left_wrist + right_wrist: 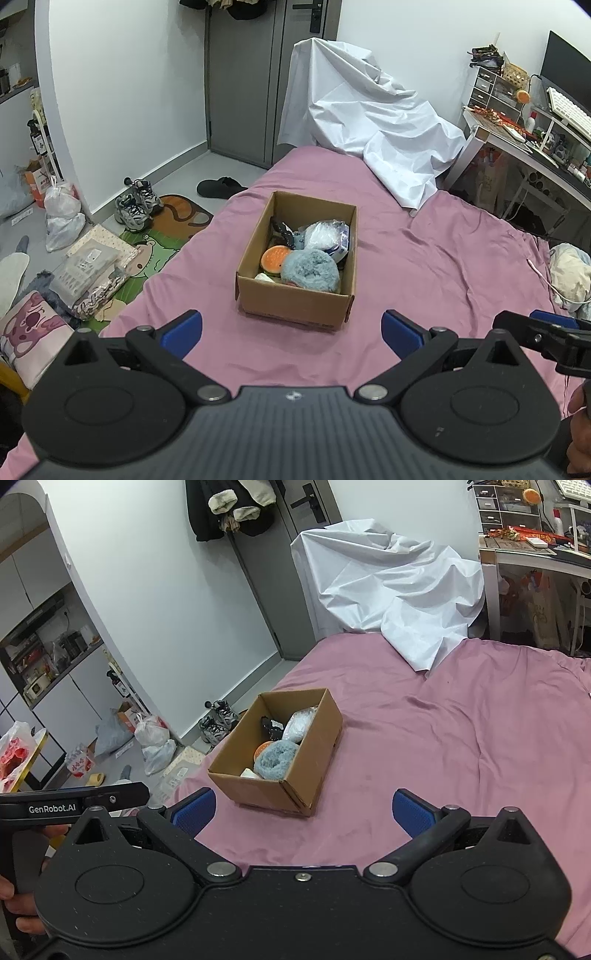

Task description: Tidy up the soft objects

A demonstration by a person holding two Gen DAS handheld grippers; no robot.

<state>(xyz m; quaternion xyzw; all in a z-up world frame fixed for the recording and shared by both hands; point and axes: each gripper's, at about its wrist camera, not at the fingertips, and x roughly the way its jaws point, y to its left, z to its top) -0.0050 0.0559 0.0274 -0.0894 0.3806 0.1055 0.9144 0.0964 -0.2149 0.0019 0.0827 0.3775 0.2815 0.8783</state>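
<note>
A brown cardboard box [295,299] stands on the pink bed sheet [424,280]; it also shows in the right wrist view [266,786]. Inside lie a fluffy blue-grey plush [310,271], an orange round plush [274,258], a white bagged item [325,232] and a dark toy [282,229]. My left gripper [291,332] is open and empty, just short of the box. My right gripper [303,812] is open and empty, also short of the box [266,786], and appears at the right edge of the left wrist view [546,332].
A white sheet [369,122] drapes over something at the bed's far end. A desk [535,140] with clutter stands at the right. Sneakers [136,203], bags and a mat lie on the floor at the left. A cream bundle [569,273] lies on the bed's right side.
</note>
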